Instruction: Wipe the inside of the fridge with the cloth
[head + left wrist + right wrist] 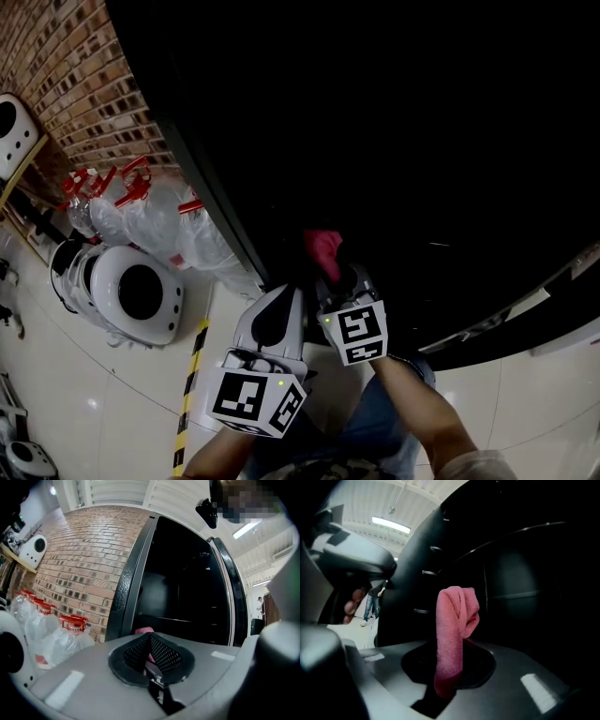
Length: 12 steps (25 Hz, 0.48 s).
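The black fridge [394, 141] stands open, and its dark inside [187, 588] shows shelf edges. A pink cloth [454, 630] sticks up from between the jaws of my right gripper [449, 677], which is shut on it just in front of the fridge opening. In the head view the cloth [322, 246] shows above the right gripper [336, 274]. My left gripper [279, 298] sits close beside it on the left. In the left gripper view its jaws [150, 652] stand shut with nothing held, and a bit of the cloth [144, 631] shows beyond them.
Left of the fridge, clear water bottles with red caps [112, 202] stand against a brick wall [79, 564]. A white round machine [136, 292] sits on the tiled floor beside yellow-black tape [192, 384]. People stand far off [372, 603].
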Tool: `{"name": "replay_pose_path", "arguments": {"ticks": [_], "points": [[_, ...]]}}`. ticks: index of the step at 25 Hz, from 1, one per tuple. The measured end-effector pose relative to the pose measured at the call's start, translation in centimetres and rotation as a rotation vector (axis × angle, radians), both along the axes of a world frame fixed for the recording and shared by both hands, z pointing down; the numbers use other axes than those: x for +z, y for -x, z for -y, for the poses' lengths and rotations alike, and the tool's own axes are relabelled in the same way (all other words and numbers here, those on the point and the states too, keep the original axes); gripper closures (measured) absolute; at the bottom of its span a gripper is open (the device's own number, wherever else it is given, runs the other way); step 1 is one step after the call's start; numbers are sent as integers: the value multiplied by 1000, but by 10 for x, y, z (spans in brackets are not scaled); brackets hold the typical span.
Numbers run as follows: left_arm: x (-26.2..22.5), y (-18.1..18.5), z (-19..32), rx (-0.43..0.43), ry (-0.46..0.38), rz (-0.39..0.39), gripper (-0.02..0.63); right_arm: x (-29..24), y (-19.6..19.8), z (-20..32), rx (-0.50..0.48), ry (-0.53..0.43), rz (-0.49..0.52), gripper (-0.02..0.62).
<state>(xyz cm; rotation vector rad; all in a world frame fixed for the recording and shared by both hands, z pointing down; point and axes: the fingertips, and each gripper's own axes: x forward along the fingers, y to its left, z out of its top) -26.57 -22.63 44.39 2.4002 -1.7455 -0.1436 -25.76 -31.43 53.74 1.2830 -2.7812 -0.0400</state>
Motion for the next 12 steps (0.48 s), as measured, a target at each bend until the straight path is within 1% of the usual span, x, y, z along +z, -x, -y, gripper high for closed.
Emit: {"name": "replay_pose_path", "arguments": {"ticks": [7,12], "points": [[-4,-3,-3,3,-3,8,592,-4,-8,74,88,-18,-14,537],[-5,-10,-7,24,-7,13,592,-4,-18,123,166,19,8,537]]}}
